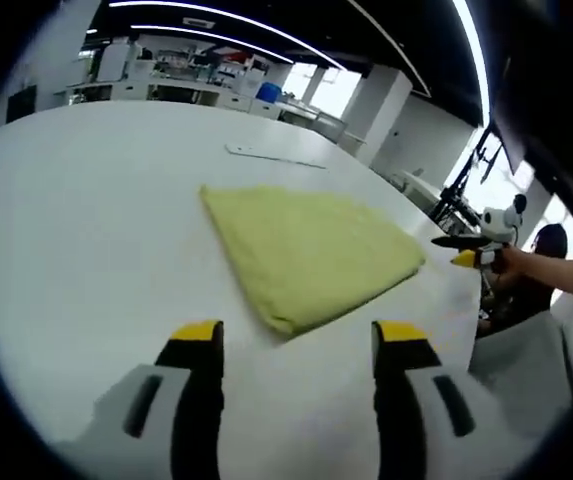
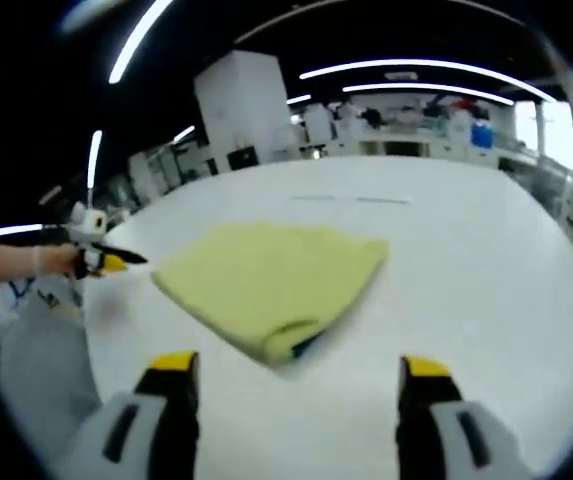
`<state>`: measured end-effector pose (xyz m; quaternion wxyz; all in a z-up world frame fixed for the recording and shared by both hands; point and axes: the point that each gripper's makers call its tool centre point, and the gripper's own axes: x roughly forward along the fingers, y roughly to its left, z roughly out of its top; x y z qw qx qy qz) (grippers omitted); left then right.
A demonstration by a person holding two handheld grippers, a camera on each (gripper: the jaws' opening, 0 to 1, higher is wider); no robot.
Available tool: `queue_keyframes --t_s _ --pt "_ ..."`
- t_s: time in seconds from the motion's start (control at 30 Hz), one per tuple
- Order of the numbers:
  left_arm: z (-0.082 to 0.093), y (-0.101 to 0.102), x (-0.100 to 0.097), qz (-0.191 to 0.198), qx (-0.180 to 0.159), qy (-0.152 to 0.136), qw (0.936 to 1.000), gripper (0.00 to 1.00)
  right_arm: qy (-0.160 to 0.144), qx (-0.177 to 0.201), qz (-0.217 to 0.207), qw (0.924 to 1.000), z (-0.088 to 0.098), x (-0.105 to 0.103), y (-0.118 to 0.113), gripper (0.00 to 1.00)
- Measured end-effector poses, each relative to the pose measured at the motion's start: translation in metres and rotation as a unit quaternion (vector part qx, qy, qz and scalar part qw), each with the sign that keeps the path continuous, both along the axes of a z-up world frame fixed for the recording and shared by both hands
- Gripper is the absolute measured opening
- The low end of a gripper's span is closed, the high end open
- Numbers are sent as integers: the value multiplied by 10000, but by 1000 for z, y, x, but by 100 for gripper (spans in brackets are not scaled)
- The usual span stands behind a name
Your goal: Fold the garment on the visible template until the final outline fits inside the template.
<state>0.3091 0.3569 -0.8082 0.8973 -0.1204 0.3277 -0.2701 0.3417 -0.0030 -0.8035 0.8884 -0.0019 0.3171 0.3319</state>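
Left gripper point(image 1: 296, 338): jaws standing well apart, nothing between them, yellow tips low over the table. Right gripper point(image 2: 299, 368): likewise spread wide, nothing held.

Straight ahead of both sits the garment point(image 1: 308, 254), a yellow-green cloth already folded into a compact wedge, lying flat. In the left gripper view its nearest folded corner points back toward the gap between the jaws, just beyond the tips; the long axis runs away and to the right. In the right gripper view the garment point(image 2: 271, 280) shows a thick folded edge nearest the jaws, with a dark sliver peeking out under that edge; what it is, cannot tell. The two grippers look about equally near, coming at it from different sides.

The other gripper point(image 1: 471, 257) appears at the cloth's right-hand tip in the left gripper view, held in a hand point(image 1: 514, 261).

Template outline: not made out on the table point(image 1: 86, 230), so fit is a judgement only; the fold looks close to finished.

Table white, broad, bare apart from a thin flat strip point(image 1: 274, 155) well beyond the cloth. Beyond: workbenches, a white pillar, ceiling strip lights, bright windows.
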Motion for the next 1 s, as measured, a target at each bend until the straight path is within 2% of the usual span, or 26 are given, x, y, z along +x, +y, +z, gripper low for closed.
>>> queue_keyframes --t_s 0.13,0.37,0.47,0.63,0.73,1.0 --pt "-1 1 -2 60 -57 47 10000 45 -11 -27 -12 10000 -1 -2 1 78" --pt "-5 2 -5 26 55 62 10000 46 16 -27 15 10000 -4 -2 5 69" --pt "-7 3 -6 28 92 90 9999 44 43 -17 48 10000 -6 -3 8 58" --pt "-13 1 -5 83 166 156 9997 39 124 -31 196 9997 -12 -9 20 34" --pt "-17 0 -4 99 154 212 9996 36 149 -51 190 9997 -20 -6 22 28" --pt "-22 2 3 208 127 318 9992 30 373 256 -68 9990 -25 1 33 11"
